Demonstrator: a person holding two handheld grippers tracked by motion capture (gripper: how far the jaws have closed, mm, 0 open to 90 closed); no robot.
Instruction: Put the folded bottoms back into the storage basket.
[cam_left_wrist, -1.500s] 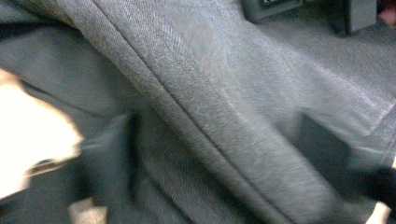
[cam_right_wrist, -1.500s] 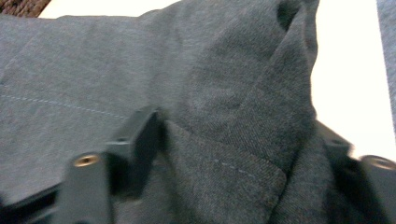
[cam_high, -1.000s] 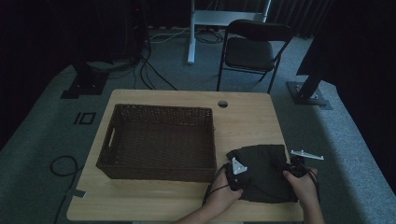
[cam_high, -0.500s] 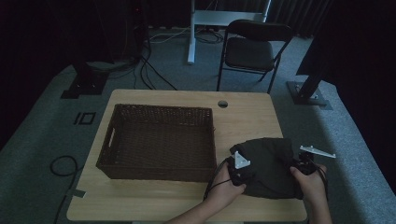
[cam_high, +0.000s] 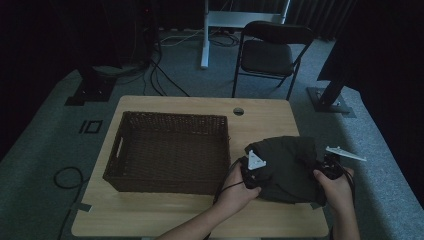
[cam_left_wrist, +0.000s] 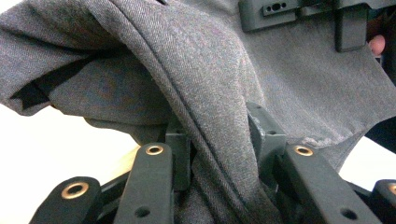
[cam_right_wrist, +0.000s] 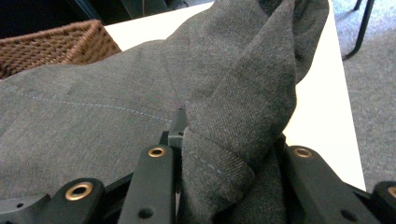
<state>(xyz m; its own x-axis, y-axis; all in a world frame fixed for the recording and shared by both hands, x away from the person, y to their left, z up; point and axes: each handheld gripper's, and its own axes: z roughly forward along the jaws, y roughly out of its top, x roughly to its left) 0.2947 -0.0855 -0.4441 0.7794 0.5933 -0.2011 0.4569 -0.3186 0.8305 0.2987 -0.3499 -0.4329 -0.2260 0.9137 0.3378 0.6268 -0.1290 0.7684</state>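
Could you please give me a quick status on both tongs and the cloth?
Left tongs shut on grey cloth. Right tongs shut on it too. Cloth bunched between them, beside wicker basket. Nothing in the way.

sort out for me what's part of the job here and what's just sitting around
In the job:
- grey cloth, bunched, gripped at two sides
- left gripper, shut on a fold of it
- right gripper, shut on another fold
- wicker basket, empty, beside the cloth; likely where it goes

Just around:
- folding chair beyond the table
- cables on the floor
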